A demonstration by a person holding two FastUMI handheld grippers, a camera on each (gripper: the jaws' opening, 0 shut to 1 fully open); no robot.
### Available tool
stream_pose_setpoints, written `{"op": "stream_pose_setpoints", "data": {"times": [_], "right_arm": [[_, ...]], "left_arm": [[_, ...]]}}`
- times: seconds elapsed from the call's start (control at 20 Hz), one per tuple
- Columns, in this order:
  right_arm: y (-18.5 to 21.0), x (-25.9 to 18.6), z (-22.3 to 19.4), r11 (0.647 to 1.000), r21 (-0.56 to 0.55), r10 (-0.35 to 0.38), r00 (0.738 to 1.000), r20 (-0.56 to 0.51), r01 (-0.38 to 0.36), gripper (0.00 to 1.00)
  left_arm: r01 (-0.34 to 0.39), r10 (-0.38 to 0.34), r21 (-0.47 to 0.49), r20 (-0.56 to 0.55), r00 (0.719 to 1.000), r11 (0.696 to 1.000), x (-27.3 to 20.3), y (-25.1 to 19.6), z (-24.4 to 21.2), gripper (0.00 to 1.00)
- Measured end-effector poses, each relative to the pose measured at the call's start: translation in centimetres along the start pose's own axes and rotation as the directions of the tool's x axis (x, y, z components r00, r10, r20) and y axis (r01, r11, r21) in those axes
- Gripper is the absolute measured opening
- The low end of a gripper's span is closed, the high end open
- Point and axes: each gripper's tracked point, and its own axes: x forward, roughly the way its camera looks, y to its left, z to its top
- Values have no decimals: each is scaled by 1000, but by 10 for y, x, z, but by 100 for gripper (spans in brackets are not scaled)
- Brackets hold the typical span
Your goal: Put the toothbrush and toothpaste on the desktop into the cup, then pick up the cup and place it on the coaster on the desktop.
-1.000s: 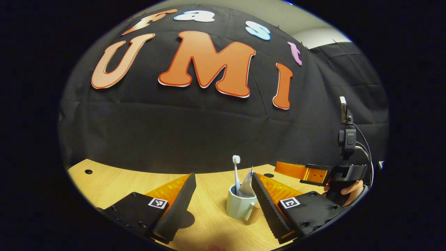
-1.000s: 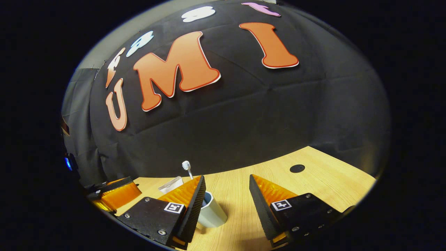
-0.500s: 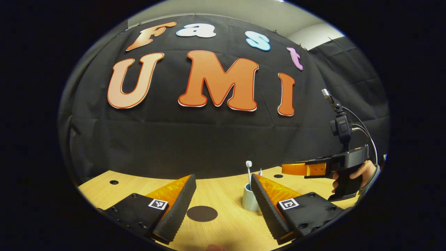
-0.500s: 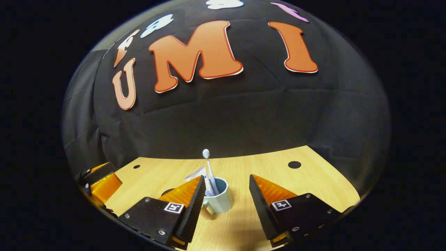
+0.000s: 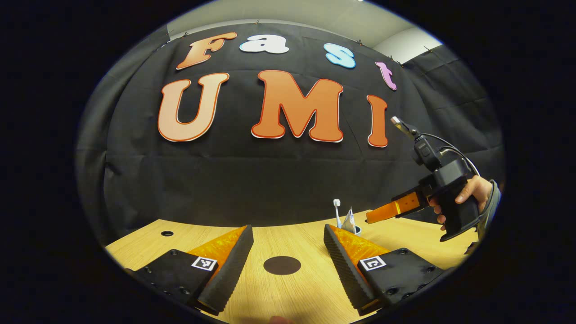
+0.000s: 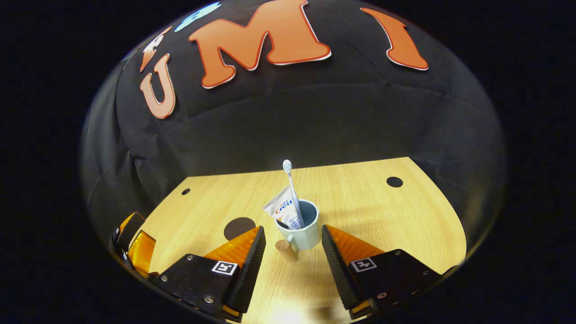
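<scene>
A pale blue-green cup with a wooden handle stands upright on the wooden table. A white toothbrush and a white toothpaste tube stick out of it. My right gripper is open, its fingertips on either side of the cup's near wall without touching it. The dark round coaster lies left of the cup. In the left gripper view the coaster lies ahead between the open fingers of my left gripper. Farther right there, the toothbrush and tube rise behind one finger.
A hand holds the right gripper over the table's right side in the left gripper view. The left gripper sits at the table's left edge in the right gripper view. Small dark holes dot the tabletop near the black cloth wall.
My left gripper drew back and away from the cup, bringing the coaster between its fingers. My right gripper tilted down and closed in until the cup stands between its fingertips.
</scene>
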Motion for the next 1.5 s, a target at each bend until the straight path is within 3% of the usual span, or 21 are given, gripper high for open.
{"op": "stream_pose_setpoints", "data": {"times": [0.4,0.85,1.1,1.15,1.3,1.5], "right_arm": [[16,16,-25,1000,-11,-18,977,-212,17,76],[11,54,-39,995,3,-93,912,-399,102,76],[1,75,-60,984,-45,-174,855,-488,175,68],[0,78,-65,980,-59,-192,846,-497,188,60],[-7,83,-74,973,-92,-228,826,-516,211,64],[-11,86,-78,969,-69,-237,817,-526,237,55]], "left_arm": [[3,-2,-38,9,1000,999,-7,7,-17,99],[-8,8,-58,10,1000,998,-11,15,-20,99],[-16,17,-70,9,1000,997,-14,21,-21,99],[-19,20,-71,9,1000,997,-14,22,-20,99],[-19,19,-78,8,1000,997,-16,23,-22,99],[-15,15,-88,0,1000,996,-16,22,-23,99]]}}
